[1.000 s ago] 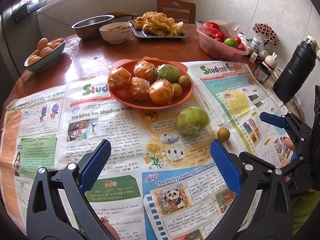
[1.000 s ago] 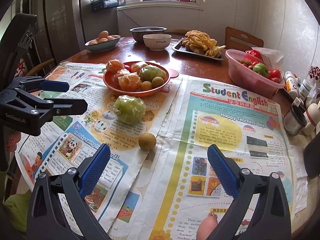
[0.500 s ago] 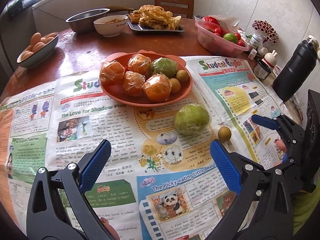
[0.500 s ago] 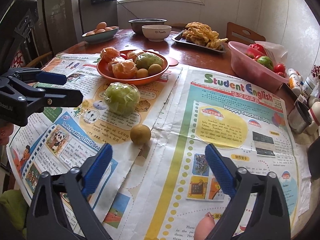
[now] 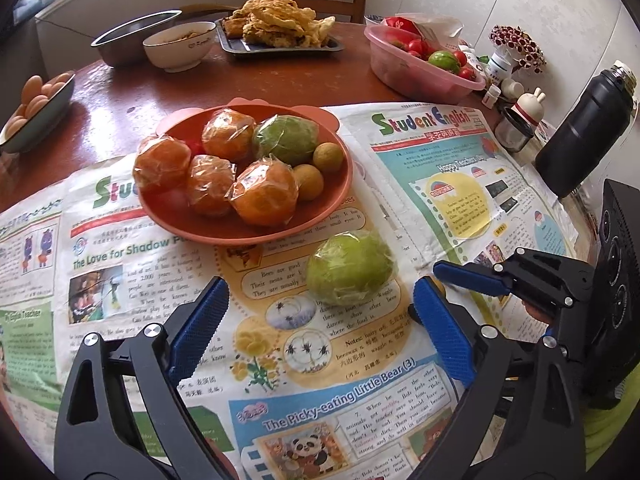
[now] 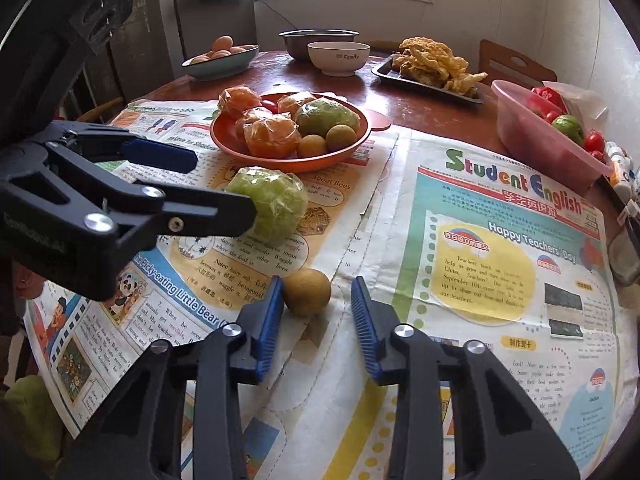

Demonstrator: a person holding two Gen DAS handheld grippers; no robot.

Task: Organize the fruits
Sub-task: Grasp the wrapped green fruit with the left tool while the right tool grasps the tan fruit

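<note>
An orange plate (image 5: 244, 228) (image 6: 256, 156) holds several wrapped oranges, a wrapped green fruit and two small brown fruits. A wrapped green fruit (image 5: 350, 267) (image 6: 276, 206) lies loose on the newspaper in front of the plate. A small brown fruit (image 6: 307, 292) lies nearer, just ahead of my right gripper (image 6: 316, 306), whose jaws are open on either side of it; the left pad is almost touching it. My left gripper (image 5: 320, 320) is open and empty, just short of the loose green fruit.
Newspapers cover the round wooden table (image 5: 120, 92). At the back are a bowl of eggs (image 5: 36, 108), a steel bowl (image 5: 132, 40), a white bowl (image 5: 180, 46), a tray of fried food (image 5: 280, 28) and a pink tub (image 5: 416, 68). A black flask (image 5: 584, 132) stands at right.
Both grippers have moved forward and down. My right gripper has narrowed and come up around the small brown fruit. My left gripper has neared the loose green fruit.
</note>
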